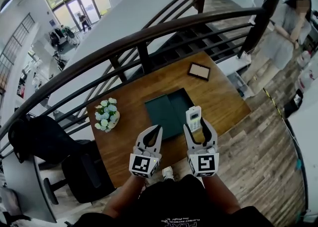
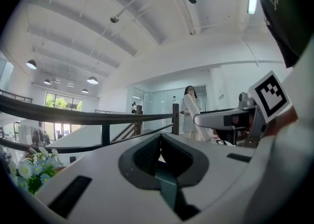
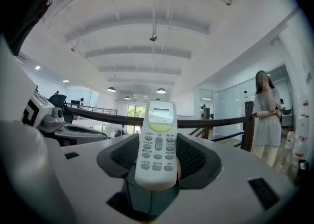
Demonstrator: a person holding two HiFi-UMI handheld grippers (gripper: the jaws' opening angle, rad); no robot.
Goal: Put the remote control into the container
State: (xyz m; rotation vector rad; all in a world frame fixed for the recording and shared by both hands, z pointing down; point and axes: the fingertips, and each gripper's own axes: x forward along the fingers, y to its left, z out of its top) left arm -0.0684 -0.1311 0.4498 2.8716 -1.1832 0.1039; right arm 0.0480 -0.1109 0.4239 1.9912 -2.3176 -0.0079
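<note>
A white remote control [image 1: 193,117] with a small screen and grey buttons stands upright between the fingers of my right gripper [image 1: 197,125], which is shut on its lower half. In the right gripper view the remote [image 3: 158,142] fills the gap between the jaws. The container [image 1: 169,113] is a dark green flat box that lies open in the middle of the wooden table [image 1: 223,99]. The remote hangs over the box's front right corner. My left gripper [image 1: 157,131] hovers over the box's front edge, with its jaws together and nothing between them [image 2: 159,144].
A pot of pale flowers [image 1: 107,114] stands at the table's left edge and a dark picture frame [image 1: 198,71] lies at the far side. A dark railing [image 1: 149,35] runs behind the table. A black chair [image 1: 74,169] is at the left. A person [image 1: 285,32] stands at the far right.
</note>
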